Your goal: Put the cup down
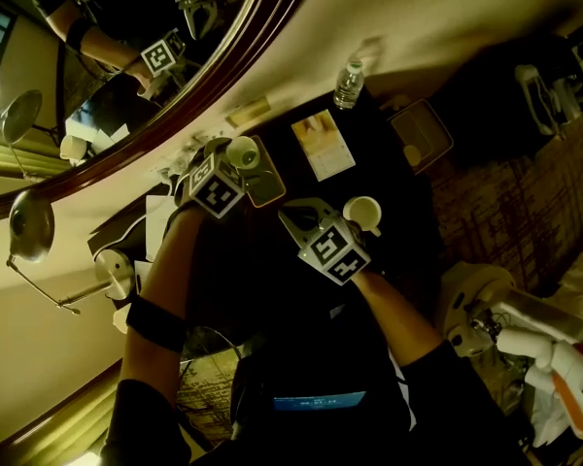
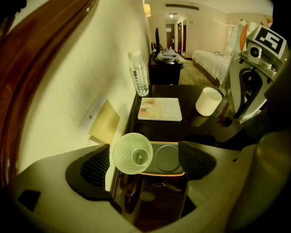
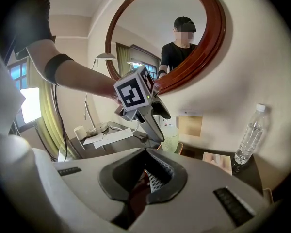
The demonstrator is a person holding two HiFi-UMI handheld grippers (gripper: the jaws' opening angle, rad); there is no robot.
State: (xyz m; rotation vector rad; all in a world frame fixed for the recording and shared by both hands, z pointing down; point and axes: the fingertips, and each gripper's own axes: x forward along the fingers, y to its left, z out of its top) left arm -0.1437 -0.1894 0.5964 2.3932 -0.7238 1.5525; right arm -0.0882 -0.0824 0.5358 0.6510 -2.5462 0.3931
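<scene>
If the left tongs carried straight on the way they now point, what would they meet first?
Most likely the textured glass cup, which stands on the tray between the open left tongs, nearer their left jaw. Beyond it lies the tray itself. Depth is hard to judge.

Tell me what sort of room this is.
Probably a hotel room: a made-up white bed further down the room, a round wood-framed wall mirror over the dark desk, and a clear plastic water bottle set out on it.
</scene>
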